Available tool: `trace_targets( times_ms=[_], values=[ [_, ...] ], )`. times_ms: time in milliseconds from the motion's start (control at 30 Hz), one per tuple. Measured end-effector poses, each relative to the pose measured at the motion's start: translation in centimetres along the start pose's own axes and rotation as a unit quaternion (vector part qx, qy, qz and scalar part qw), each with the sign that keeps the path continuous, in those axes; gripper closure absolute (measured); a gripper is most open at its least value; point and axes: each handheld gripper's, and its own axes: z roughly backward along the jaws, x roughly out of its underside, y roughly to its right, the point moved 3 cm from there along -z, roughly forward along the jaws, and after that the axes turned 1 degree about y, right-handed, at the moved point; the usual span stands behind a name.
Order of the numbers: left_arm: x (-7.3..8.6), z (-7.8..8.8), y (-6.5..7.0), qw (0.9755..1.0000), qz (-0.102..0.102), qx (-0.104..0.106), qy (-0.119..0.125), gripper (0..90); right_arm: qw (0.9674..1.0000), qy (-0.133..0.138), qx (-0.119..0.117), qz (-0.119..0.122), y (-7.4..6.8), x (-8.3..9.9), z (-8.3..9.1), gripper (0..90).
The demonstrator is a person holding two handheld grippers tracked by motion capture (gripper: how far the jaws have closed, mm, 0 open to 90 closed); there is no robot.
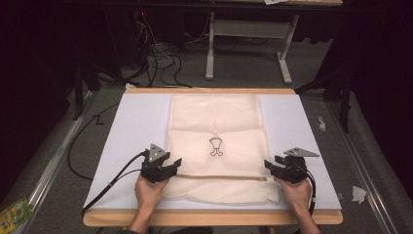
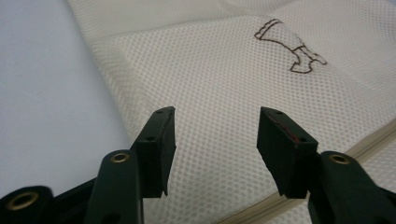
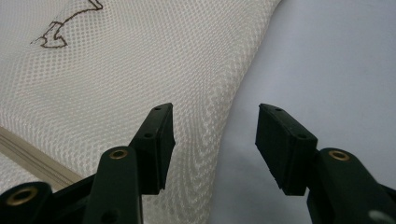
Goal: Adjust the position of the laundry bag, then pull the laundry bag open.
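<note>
High view: my left gripper (image 1: 168,163) and right gripper (image 1: 272,167) both released, nothing between jaws, flanking mesh bag (image 1: 216,122) at its near corners by the zipper (image 1: 221,177). Bag's long axis runs away from me; left sits slightly nearer the bag.

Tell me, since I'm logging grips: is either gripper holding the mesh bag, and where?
Nothing is held. The left gripper and right gripper both stand open over the mesh bag's side edges.
</note>
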Motion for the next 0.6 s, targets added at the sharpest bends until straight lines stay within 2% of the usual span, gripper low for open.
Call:
trace_targets(
  times_ms=[100, 233, 333, 600],
  values=[
    [0.0, -0.3, 0.2, 0.9999, 0.013, 0.009, 0.001, 46.2, 0.9999, 0.005, -0.001, -0.009, 0.2, 0.2, 0.2, 47.3],
    [0.2, -0.5, 0.7, 0.9998, 0.016, 0.015, 0.0, 45.9, 1.0, 0.006, -0.004, -0.006, 0.3, 0.5, 0.3, 47.4],
    [0.1, -0.9, 1.4, 0.9999, -0.001, 0.014, -0.005, 45.8, 0.9999, 0.007, -0.006, -0.01, 0.2, 0.8, 0.3, 47.6],
    [-1.1, -2.1, 4.3, 0.9989, -0.023, 0.041, -0.001, 45.1, 0.9998, 0.003, -0.01, -0.015, 0.2, 1.3, 0.6, 48.2]
  ],
)
